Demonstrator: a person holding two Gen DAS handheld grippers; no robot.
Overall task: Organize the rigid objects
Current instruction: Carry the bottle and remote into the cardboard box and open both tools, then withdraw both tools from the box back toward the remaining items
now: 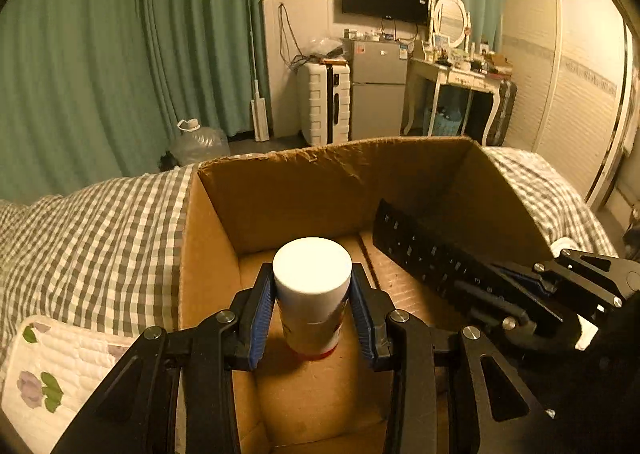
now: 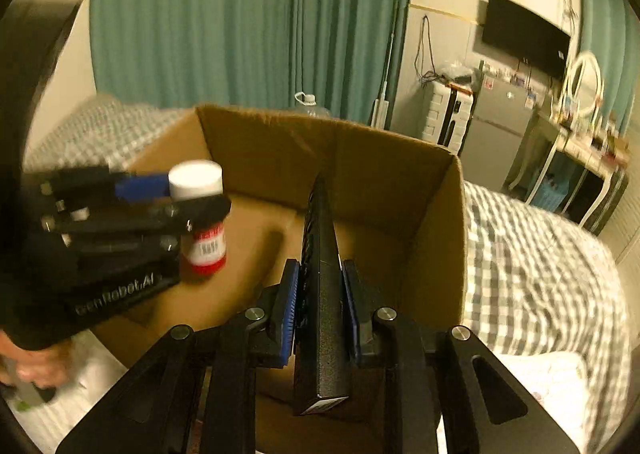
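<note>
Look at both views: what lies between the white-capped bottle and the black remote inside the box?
Only bare cardboard floor of the box lies between the bottle and the remote. The right wrist view shows this best; the left wrist view agrees.

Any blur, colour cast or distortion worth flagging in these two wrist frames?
Left wrist view: warm yellow cast, mostly sharp; fisheye bends the curtains and cardboard box edges; dark vignette in the corners. Right wrist view: same cast, softer overall; the left gripper and white-capped bottle are motion-smeared, while the black remote in the right gripper stays crisp.
</note>
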